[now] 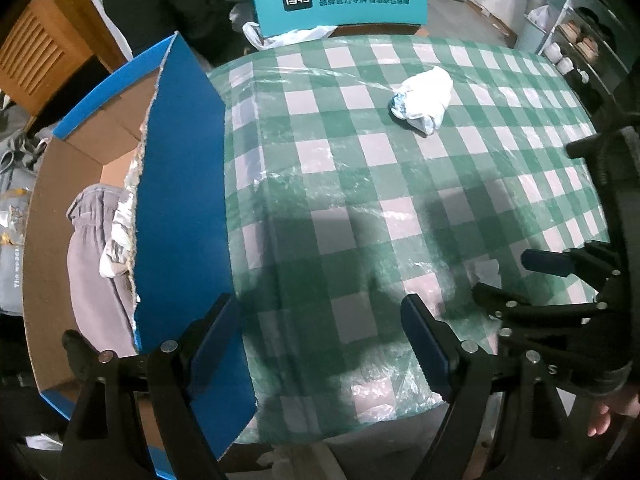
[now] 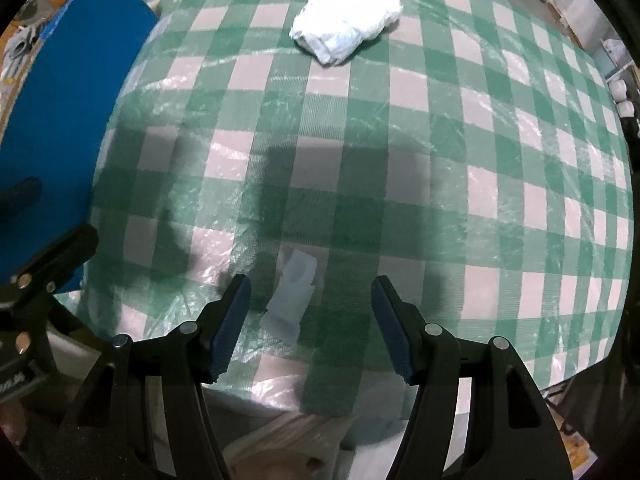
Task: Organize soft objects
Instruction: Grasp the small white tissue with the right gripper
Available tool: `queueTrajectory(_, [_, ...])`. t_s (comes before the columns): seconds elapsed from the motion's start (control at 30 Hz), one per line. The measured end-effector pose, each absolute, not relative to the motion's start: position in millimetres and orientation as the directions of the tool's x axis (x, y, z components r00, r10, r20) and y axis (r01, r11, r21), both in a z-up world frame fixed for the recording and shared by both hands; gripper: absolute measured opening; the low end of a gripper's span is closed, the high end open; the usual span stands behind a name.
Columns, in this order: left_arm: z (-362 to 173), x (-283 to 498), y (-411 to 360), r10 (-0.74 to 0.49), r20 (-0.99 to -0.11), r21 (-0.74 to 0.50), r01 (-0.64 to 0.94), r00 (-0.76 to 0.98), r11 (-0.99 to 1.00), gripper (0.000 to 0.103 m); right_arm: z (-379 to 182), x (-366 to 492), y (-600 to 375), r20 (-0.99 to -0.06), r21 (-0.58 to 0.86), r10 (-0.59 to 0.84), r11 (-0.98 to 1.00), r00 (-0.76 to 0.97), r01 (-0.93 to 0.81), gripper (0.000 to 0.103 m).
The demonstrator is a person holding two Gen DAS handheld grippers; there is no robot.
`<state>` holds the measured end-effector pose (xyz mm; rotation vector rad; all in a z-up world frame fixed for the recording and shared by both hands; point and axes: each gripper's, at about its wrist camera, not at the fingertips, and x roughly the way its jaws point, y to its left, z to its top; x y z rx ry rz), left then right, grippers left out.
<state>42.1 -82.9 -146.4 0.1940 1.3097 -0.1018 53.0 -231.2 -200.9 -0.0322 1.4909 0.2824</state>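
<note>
While both tools hover above the near edge of the table (image 2: 520, 128), my left gripper (image 1: 320, 344) has its blue-padded fingers spread wide with nothing between them, and my right gripper (image 2: 310, 320) is just as released, holding nothing. In the left wrist view the right gripper shows at the right edge, above the cloth.

The one soft thing on the table is a crumpled white bundle (image 2: 348, 28) with pale blue patches, loosely bunched, lying alone toward the far side, well apart from both grippers. Between my right fingers a small pale paper scrap (image 2: 290, 300) lies flat near the table's near edge.

The green-and-white checked cloth has a wrinkled clear plastic sheet over it. At the table's left edge stands an open cardboard box (image 1: 44, 280) with blue outer faces and one torn flap (image 1: 184, 208) upright against the table; grey folded clothes (image 1: 96, 280) lie inside. Beyond the far edge, a teal chair back (image 1: 340, 0) carries white Chinese writing too small for me to read with certainty.
</note>
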Motion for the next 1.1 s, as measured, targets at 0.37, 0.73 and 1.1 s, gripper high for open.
queueTrajectory(0.37, [-152.9, 40.8, -91.8, 0.061, -0.966, 0.116, 0.209, 0.253, 0.971, 0.085, -215.8, 51.2, -223.5, -0.989, 0.130, 0.141, 0.967, 0.037, -0.219, 0.043])
queueTrajectory(0.73, [-154.3, 39.9, -100.6, 0.039, -0.968, 0.098, 0.228, 0.248, 0.969, 0.085, -211.6, 41.7, -211.7, -0.987, 0.133, 0.150, 0.958, 0.050, -0.255, 0.016])
queueTrajectory(1.1, [-157.1, 47.5, -109.2, 0.029, -0.969, 0.087, 0.231, 0.245, 0.969, 0.085, -185.7, 45.2, -240.0, -0.976, 0.171, 0.195, 0.960, 0.093, -0.221, 0.015])
